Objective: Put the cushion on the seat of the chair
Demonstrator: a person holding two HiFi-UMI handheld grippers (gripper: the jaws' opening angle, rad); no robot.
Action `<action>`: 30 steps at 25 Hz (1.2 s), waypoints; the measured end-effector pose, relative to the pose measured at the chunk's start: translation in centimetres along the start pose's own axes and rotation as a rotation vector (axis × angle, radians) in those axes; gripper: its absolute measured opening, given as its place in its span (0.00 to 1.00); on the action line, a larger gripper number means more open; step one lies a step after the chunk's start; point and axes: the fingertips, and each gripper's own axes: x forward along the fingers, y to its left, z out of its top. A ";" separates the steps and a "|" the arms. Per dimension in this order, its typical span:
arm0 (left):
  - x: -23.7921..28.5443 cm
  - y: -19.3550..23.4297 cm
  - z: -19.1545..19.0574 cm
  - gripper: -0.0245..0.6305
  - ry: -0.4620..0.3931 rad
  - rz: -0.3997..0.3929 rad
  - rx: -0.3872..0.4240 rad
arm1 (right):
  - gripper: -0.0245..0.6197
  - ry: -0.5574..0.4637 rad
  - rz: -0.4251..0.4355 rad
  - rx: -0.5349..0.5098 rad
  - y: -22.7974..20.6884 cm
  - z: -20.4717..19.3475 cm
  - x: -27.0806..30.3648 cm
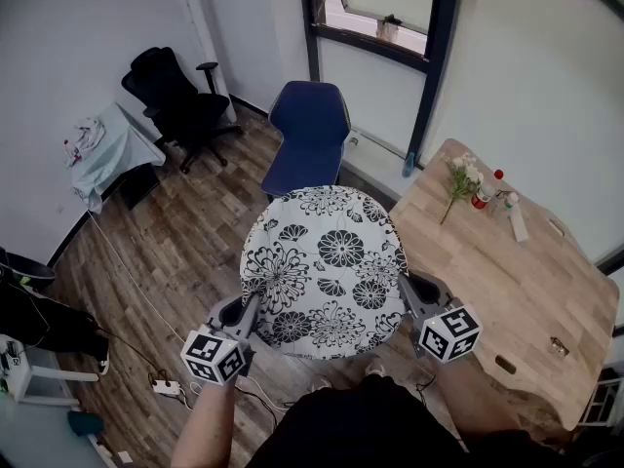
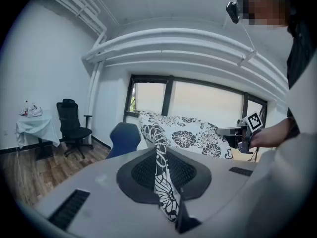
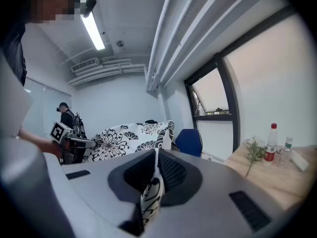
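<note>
Cushion (image 1: 327, 271), roundish and white with a black flower print, held spread out in mid-air above a wooden floor (image 1: 146, 252). A person looks steeply down on it from behind.

The left tool (image 1: 246, 308) grips the cushion's near left edge, and the right tool (image 1: 411, 291) grips its near right edge. Each gripper view shows a fold of the printed fabric pinched tight between closed jaws, so both tools are clamped on the cushion and share its weight.

Just beyond the cushion stands a blue chair (image 1: 310, 115) with its back on the far side and its seat (image 1: 292, 172) towards the person. The seat shows plain blue where it is visible. From above, the cushion's far edge covers the seat's near edge, but the cushion hangs nearer to the person and does not lie on the seat. A wooden bench (image 1: 507, 281) stands to the right with flowers (image 1: 461, 178) and a red-capped bottle (image 1: 485, 189) on it. A black office chair (image 1: 180, 100) stands far left, well apart.

The step in hand appears to be the carry, with the cushion lifted and facing the chair. The next move probably calls for both tools to travel away from the person together, keeping the cushion level. They would lower it flat once it sits squarely over the seat and open only when the seat bears it. The fabric looks soft, so uneven motion could let one side sag or slip.
</note>
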 end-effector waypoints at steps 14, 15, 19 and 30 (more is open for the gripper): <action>-0.3 -0.8 0.0 0.08 -0.015 0.008 0.041 | 0.10 -0.055 0.023 0.074 -0.3 -0.3 -0.2; -0.3 -0.8 -0.1 0.08 -0.016 0.009 0.051 | 0.10 -0.063 0.025 0.077 -0.4 -0.5 -0.3; -0.1 -0.4 -0.1 0.08 -0.022 0.025 0.067 | 0.10 -0.062 0.018 0.044 -0.8 -1.0 0.0; -7.4 -5.5 -4.2 0.08 -0.055 0.051 0.092 | 0.10 -0.103 0.069 0.040 4.2 -5.2 -6.7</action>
